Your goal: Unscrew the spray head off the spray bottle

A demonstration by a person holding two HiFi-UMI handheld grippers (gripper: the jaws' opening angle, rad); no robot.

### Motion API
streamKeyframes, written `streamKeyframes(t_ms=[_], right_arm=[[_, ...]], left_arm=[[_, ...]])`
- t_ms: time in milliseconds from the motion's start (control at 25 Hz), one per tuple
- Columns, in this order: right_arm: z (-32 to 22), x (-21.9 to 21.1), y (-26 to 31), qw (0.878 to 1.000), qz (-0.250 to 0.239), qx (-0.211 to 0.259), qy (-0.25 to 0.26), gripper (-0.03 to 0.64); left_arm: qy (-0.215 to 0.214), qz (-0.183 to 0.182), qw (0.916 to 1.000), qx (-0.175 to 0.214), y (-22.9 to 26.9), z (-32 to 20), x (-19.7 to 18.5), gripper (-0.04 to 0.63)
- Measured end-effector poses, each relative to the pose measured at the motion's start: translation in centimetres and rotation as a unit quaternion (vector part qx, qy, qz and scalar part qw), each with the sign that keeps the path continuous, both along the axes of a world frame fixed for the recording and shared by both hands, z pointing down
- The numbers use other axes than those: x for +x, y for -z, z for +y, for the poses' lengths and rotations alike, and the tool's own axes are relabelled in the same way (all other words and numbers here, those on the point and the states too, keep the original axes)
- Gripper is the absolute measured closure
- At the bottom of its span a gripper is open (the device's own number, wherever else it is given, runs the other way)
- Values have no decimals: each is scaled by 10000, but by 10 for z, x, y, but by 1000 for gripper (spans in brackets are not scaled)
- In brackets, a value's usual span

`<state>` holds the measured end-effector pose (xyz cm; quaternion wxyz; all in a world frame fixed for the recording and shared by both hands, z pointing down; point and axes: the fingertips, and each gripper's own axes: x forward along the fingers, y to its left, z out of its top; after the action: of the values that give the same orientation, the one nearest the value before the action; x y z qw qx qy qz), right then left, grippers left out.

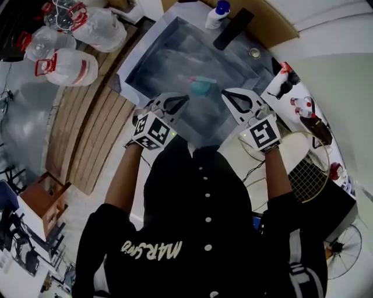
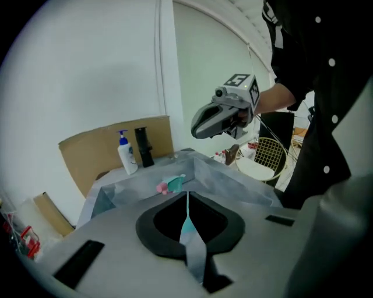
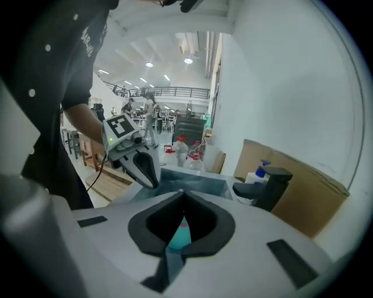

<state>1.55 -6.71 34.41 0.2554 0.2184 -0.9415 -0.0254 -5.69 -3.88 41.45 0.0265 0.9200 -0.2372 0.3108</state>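
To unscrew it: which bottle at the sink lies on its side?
The teal spray bottle with the pink head, down in the sink; the white pump bottle stands upright on the rim beside the faucet.

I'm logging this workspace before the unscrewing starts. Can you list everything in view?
teal plastic spray bottle with pink spray head: one, teal and pink, lying in the sink
grey metal sink: one, grey, ahead of the person
white pump bottle with blue top: one, white and blue, sink's back edge
black tap: one, black, beside the pump bottle
clear plastic jugs with red handles: about four, clear and red, left of the sink
brown cardboard sheet: one, brown, behind the sink
white wire rack: one, white, right of the person
left gripper: one, grey and black, shut, empty, above the sink
right gripper: one, likewise
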Motion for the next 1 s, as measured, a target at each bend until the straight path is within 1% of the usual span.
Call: streamKeyframes(t_ms=[160, 320, 480, 520, 600, 640, 680, 720, 760, 840, 880, 1000], right_arm=[[-24, -9, -20, 9998, 189, -101, 35, 604], [-32, -18, -39, 9993, 278, -240, 109, 604], [-42, -24, -52, 9991, 271, -295, 120, 603], [-43, -24, -54, 9990, 272, -332, 111, 599], [-43, -25, -58, 9988, 264, -408, 95, 586], [-43, -26, -59, 9987, 242, -450, 90, 575], [-43, -26, -61, 9985, 217, -490, 90, 562], [-44, -26, -63, 9984, 198, -519, 90, 555], [-46, -27, -65, 9983, 185, -537, 89, 545], [-49, -28, -69, 9981, 175, -579, 82, 528], [-49, -30, -70, 9979, 169, -619, 66, 518], [-50, -35, -76, 9971, 161, -746, 7, 486]], left_arm=[[-563, -324, 9976, -217, -31, -31, -7, 568], [-1135, -608, 9909, -401, -61, -50, -19, 569], [-1549, -613, 9844, -570, -86, -70, -17, 565], [-1673, -660, 9817, -630, -93, -71, -16, 541], [-1986, -854, 9732, -780, -111, -67, -14, 444], [-2145, -943, 9684, -860, -120, -64, -12, 415], [-2286, -991, 9641, -917, -127, -62, -9, 371], [-2404, -986, 9612, -929, -132, -62, -3, 313], [-2503, -944, 9593, -908, -135, -64, 3, 286], [-2683, -865, 9551, -912, -142, -65, 17, 269], [-2772, -851, 9523, -953, -147, -64, 23, 252], [-3010, -840, 9448, -988, -163, -62, 34, 230]])
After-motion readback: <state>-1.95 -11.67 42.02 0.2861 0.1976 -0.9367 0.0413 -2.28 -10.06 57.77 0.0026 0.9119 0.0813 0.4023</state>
